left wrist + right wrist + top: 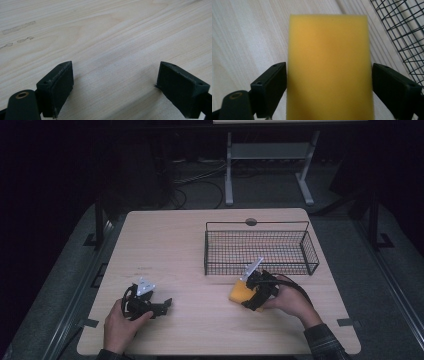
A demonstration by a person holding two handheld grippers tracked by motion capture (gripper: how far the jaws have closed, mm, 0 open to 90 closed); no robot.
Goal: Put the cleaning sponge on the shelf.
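My right hand-held gripper [329, 85] straddles the yellow sponge [329, 67] on the desk [190, 245], jaws apart and not yet pressing, its long axis toward twelve o'clock, the wire basket [310, 262] at one o'clock.

Each hand-held gripper is black: the left hand-held gripper [165, 305] at the lower left of the high view and the right hand-held gripper [248, 296] at lower centre both carry a grey three-cornered plate and a looping black cable. In the gripper views the blocky black jaws show small screw holes, with a brass-ringed hole at the lower left. A dark plaid sleeve [325, 342] covers the right forearm.
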